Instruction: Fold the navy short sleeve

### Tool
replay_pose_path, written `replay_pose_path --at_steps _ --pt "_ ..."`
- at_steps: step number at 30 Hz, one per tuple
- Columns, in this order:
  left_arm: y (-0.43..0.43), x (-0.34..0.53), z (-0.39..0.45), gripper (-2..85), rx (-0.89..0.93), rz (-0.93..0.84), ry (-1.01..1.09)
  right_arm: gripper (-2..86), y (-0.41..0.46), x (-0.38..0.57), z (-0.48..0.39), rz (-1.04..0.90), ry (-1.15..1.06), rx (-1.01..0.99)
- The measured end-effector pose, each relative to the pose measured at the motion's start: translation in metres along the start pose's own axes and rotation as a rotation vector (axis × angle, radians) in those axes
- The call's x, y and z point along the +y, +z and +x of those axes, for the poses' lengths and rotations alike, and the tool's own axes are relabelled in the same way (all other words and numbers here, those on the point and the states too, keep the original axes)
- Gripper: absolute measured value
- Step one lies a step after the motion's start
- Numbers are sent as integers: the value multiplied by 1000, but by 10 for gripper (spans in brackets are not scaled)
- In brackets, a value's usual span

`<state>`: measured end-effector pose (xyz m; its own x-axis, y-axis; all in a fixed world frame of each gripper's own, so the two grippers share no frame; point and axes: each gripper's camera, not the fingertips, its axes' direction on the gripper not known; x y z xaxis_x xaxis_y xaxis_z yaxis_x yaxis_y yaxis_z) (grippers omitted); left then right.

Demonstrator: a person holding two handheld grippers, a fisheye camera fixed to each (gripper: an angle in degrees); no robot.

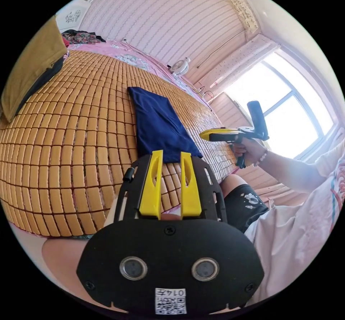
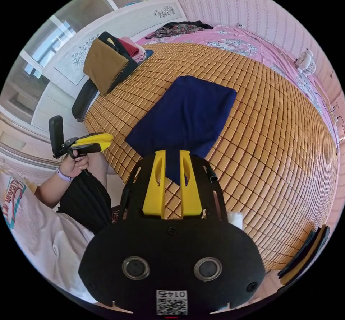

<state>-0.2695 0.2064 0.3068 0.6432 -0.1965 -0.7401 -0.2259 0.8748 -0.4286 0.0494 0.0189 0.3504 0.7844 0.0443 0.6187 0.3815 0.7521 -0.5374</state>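
In the left gripper view the left tongs [image 1: 171, 154] stand narrowly parted and empty at 6 o'clock, just short of the near edge of the folded navy shirt [image 1: 158, 122] lying flat on the bamboo mat [image 1: 72, 147] of the bed, while the right tongs [image 1: 206, 135] hang at 3 o'clock in a hand [image 1: 248, 149], their yellow jaws together. In the right gripper view the right tongs [image 2: 172, 154] are narrowly parted and empty above the near corner of the navy shirt [image 2: 187, 115] at centre. The left tongs [image 2: 107, 140] are at 9 o'clock with jaws nearly together, and a stack of folded clothes [image 2: 107, 63] sits at 11 o'clock.
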Motion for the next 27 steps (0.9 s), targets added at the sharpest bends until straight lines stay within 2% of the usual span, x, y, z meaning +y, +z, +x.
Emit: replay_pose_path --at_steps 2,5,11,13,19,22,25,27 --pt "3 1 -4 84 -94 -7 -6 72 12 -6 -16 -8 -63 -36" --pt "10 -4 -11 88 -110 -18 -52 80 34 -19 -45 -27 -177 -27" --pt "31 -21 -18 90 -163 -78 -73 80 67 -32 -72 -102 -331 100" --pt "35 -25 -15 90 -158 -86 -63 22 44 -29 -59 -21 -259 55" --pt "46 -40 1 96 -201 -78 -19 9 -22 14 17 175 31 -186" --pt "60 -47 7 85 -234 -138 -9 14 -45 56 63 242 229 -139" --pt "60 -43 13 56 -284 -119 11 25 -57 100 104 217 443 -84" --pt "58 -40 14 52 -276 -99 10 37 -64 118 111 202 457 -46"
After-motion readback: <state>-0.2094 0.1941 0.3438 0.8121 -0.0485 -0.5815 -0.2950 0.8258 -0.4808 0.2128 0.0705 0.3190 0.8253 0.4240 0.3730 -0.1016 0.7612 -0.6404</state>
